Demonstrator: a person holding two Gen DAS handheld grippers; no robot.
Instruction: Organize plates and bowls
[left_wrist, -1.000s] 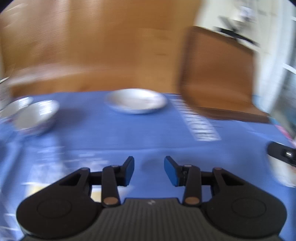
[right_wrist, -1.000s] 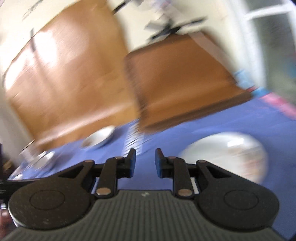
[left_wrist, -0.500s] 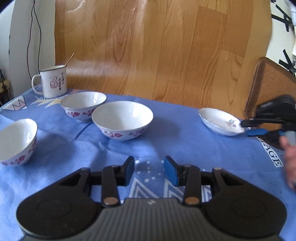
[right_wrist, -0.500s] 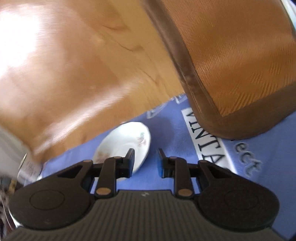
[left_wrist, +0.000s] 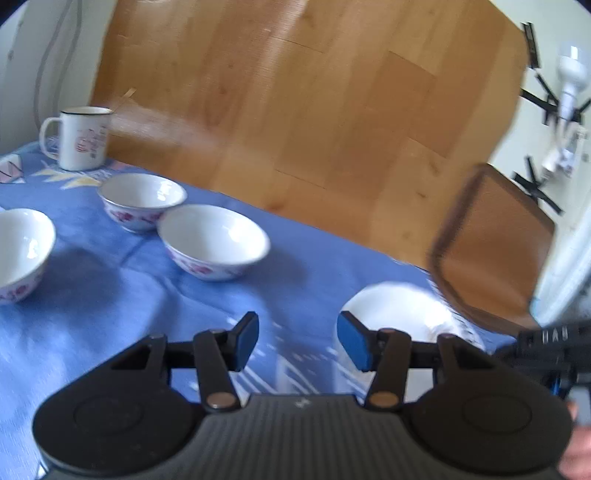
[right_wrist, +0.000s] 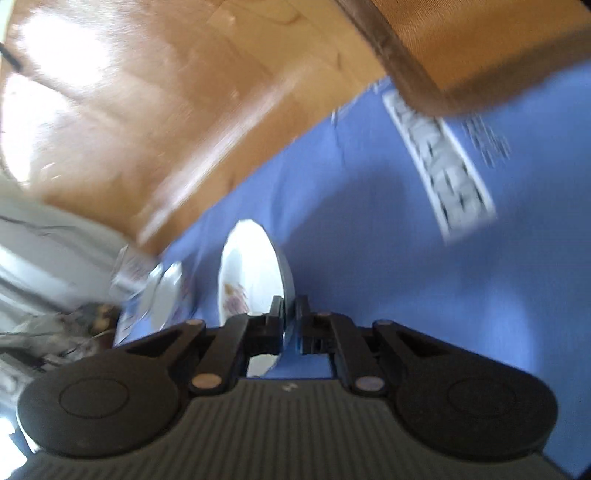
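R gripper jaws just closed, pinching plate rim; L gripper just widened, empty, w/ bowls far left.

The right tool has just clamped the plate's rim; the left tool widened.

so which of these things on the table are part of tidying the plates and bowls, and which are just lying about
Part of the job:
- plate, clamped at its rim in the right gripper
- three bowls: near, far, left-edge
- left gripper, open and empty

Just lying about:
- mug
- chair
- tablecloth
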